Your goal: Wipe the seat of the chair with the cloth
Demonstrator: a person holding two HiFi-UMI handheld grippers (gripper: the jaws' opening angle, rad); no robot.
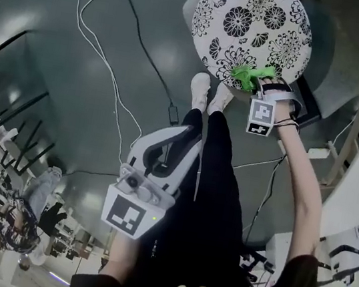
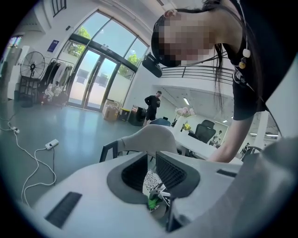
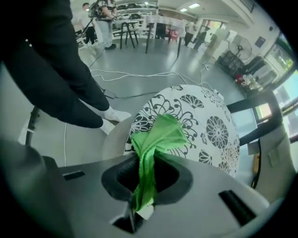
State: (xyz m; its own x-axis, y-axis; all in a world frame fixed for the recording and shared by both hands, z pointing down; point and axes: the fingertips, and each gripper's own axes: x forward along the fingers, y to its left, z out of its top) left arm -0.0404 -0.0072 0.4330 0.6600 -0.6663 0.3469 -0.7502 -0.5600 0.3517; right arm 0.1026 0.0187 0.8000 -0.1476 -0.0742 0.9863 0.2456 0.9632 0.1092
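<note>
The chair's round seat (image 1: 252,23) has a white cover with black flowers. A bright green cloth (image 1: 251,75) lies bunched on its near edge. My right gripper (image 1: 264,85) is shut on that cloth. In the right gripper view the cloth (image 3: 160,135) runs out from between the jaws of the right gripper (image 3: 148,162) onto the seat (image 3: 209,125). My left gripper (image 1: 179,143) hangs lower by the person's legs, away from the chair and open with nothing in it. Through the left gripper (image 2: 151,172) the seat (image 2: 151,182) and cloth (image 2: 152,202) show far off.
White cables (image 1: 96,31) and a black cable with an adapter (image 1: 173,113) cross the grey floor left of the chair. The person's white shoes (image 1: 204,93) stand just before the seat. The chair's grey back (image 1: 358,39) rises at the right. A power strip (image 2: 51,144) lies on the floor.
</note>
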